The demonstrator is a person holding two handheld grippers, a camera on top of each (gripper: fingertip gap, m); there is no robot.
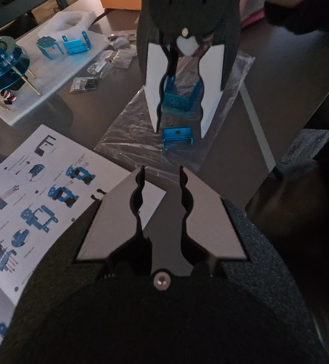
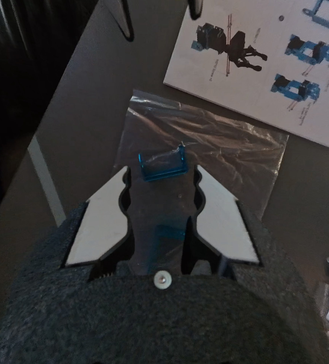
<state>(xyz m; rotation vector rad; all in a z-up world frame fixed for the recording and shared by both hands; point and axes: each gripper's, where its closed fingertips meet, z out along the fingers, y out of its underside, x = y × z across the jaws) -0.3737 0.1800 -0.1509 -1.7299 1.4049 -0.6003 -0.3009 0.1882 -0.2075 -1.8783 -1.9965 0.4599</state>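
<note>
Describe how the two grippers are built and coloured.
Both the left gripper and the right gripper have a rough, speckled black body with a silver screw at its centre. Each carries two pointed fingers faced with flat white panels, their black inner edges wavy.

Glossy blue metal bracket (image 2: 162,167); crinkled clear plastic bag (image 2: 209,137); matt paper sheet (image 2: 258,78).

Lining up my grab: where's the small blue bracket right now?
The small blue bracket lies on the clear plastic bag, just ahead of the open right hand-held gripper, between its fingertips.
</note>
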